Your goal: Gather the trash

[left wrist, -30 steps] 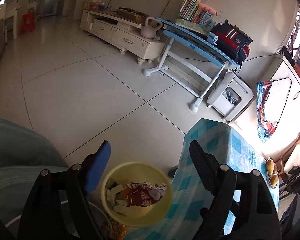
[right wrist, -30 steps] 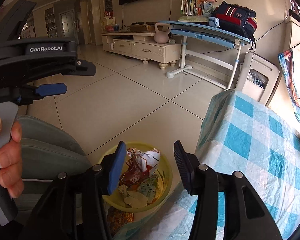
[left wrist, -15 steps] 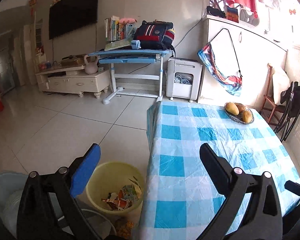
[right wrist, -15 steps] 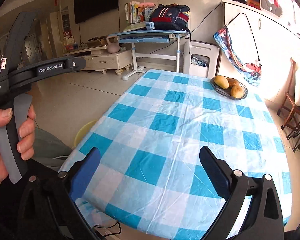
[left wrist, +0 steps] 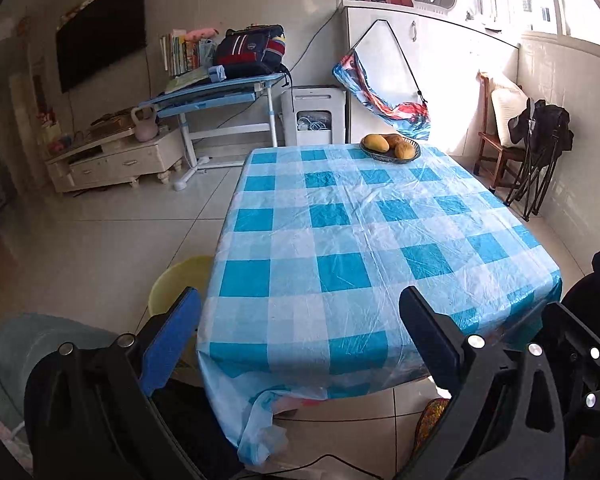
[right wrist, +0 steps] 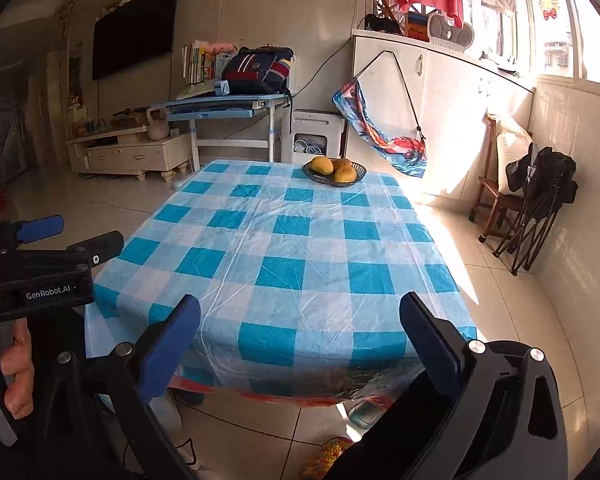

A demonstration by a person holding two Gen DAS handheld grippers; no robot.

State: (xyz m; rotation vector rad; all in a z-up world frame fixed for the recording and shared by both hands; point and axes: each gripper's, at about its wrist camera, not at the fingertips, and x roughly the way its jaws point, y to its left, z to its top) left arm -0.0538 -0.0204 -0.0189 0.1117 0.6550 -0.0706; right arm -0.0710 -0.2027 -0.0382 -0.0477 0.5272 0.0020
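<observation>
1. Your left claw [left wrist: 298, 296]: black frame with 2 blue-padded fingers. Its jaws stand wide apart, have just been opening, and hold nothing. It points downward over the near end of the surface.
2. Your right claw [right wrist: 300, 298]: same build. Its jaws are spread wide, have just been opening, and are empty between the pads. It is aimed along the length of the surface.
3. Surface [left wrist: 340, 240]: a rectangular table under a blue-and-white checked plastic cloth. Its long axis runs away from you.
4. Round yellow plastic bin [left wrist: 176, 280]: it stands upright on the tiled floor with its mouth up. It sits against the left side of the surface, just beyond the left finger of your left claw and outside the jaws. The hanging cloth hides its right part. You cannot see its contents, and a round rim gives no long axis to read.
5. Dark woven basket of yellow and orange fruit [left wrist: 392, 148]: it sits at the far end of the surface, well apart from both claws.
6. Your left hand [right wrist: 16, 368]: it is wrapped around the left claw's grey handle, at the left edge of the right wrist view.
</observation>
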